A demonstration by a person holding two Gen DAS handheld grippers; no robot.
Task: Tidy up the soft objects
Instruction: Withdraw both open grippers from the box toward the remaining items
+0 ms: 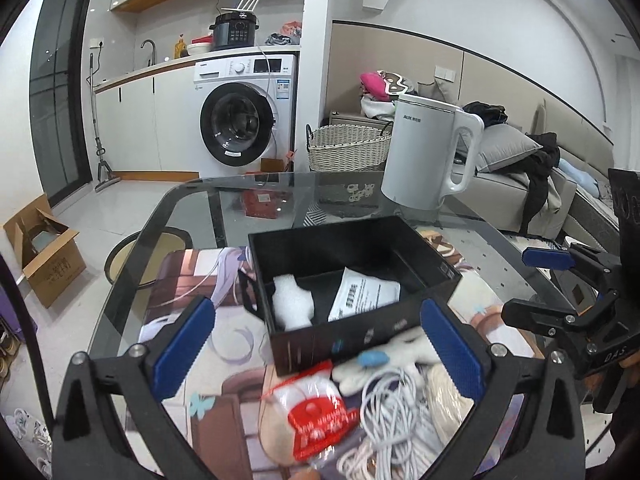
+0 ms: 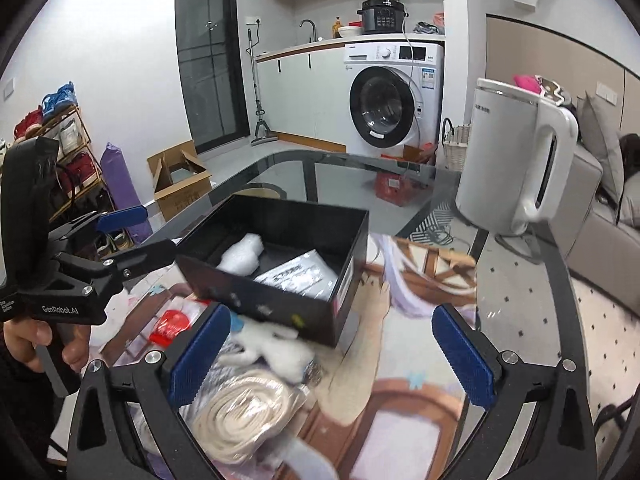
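Observation:
A black open box (image 1: pixel 304 344) (image 2: pixel 280 308) sits on the printed mat on the glass table. Inside lie a white foam piece (image 1: pixel 292 304) (image 2: pixel 242 256) and a white printed packet (image 1: pixel 366 294) (image 2: pixel 298 276). In front of the box lie a red-and-white bag (image 1: pixel 316 412) (image 2: pixel 172 326), a white plush toy (image 1: pixel 384 360) (image 2: pixel 276 350), a bundle of white cable (image 1: pixel 396 416) and a bagged coil of cream rope (image 2: pixel 240 416). My left gripper (image 1: pixel 316 348) is open above this pile. My right gripper (image 2: pixel 332 352) is open beside the box, over the mat and the rope.
A white electric kettle (image 1: pixel 432 152) (image 2: pixel 516 160) stands at the table's far right. Beyond the table are a washing machine (image 1: pixel 248 116), a woven basket (image 1: pixel 348 148), a cardboard box (image 1: pixel 44 256) on the floor and a sofa (image 1: pixel 520 176) with clothes.

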